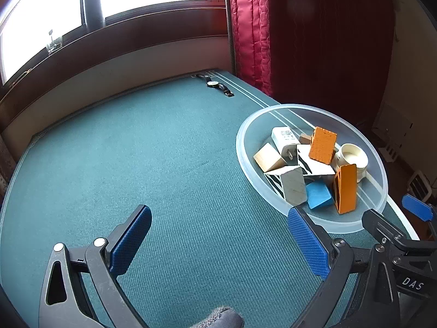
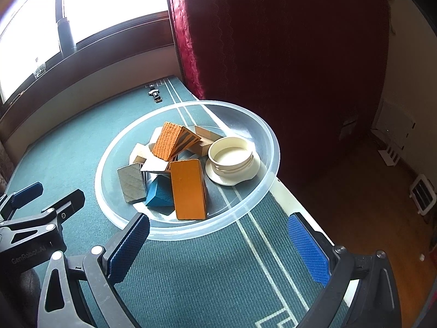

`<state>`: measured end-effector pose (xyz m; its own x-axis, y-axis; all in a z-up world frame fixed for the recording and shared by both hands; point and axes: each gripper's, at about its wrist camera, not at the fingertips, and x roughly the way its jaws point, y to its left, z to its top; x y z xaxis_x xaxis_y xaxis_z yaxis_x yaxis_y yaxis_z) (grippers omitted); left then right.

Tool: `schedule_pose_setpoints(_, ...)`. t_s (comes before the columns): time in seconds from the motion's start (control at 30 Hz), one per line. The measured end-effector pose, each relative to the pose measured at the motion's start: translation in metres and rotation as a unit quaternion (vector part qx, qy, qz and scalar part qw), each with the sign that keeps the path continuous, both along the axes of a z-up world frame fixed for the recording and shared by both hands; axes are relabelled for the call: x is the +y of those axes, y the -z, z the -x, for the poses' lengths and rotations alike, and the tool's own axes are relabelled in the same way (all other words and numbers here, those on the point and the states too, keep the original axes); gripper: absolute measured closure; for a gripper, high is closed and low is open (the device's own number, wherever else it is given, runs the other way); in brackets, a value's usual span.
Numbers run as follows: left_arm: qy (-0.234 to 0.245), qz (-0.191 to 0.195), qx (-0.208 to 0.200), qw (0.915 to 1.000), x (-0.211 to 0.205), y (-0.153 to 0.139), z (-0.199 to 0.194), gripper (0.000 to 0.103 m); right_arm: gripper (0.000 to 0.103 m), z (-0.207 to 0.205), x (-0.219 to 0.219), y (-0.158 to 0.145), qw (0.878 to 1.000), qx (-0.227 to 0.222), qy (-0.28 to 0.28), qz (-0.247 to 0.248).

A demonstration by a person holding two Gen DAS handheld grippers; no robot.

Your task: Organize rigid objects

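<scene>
Left hand-held gripper (image 1: 218, 243): mine, released, over bare desk (image 1: 164, 150).
Right hand-held gripper (image 2: 218, 248): mine, released.
Bowl (image 2: 256, 125): right desk edge, holding blocks.
Watch (image 1: 215, 84): far corner.

Frosted clear plastic bowl (image 2: 269, 142), matt ribbed green cloth (image 1: 164, 164), rough orange blocks (image 2: 188, 188), quilted glossy red curtain (image 1: 248, 27)
</scene>
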<state>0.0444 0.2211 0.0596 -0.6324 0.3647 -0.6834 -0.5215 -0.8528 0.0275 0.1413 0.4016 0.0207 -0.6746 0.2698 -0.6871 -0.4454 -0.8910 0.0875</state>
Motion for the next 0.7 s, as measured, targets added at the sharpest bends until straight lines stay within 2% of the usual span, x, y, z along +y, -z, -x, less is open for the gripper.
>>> schedule_pose_setpoints(0.7, 0.008, 0.007, -0.001, 0.9999, 0.0049, 0.0040, -0.0048, 0.003, 0.000, -0.0009, -0.0082, 0.0035, 1.000, -0.006, -0.012, -0.004)
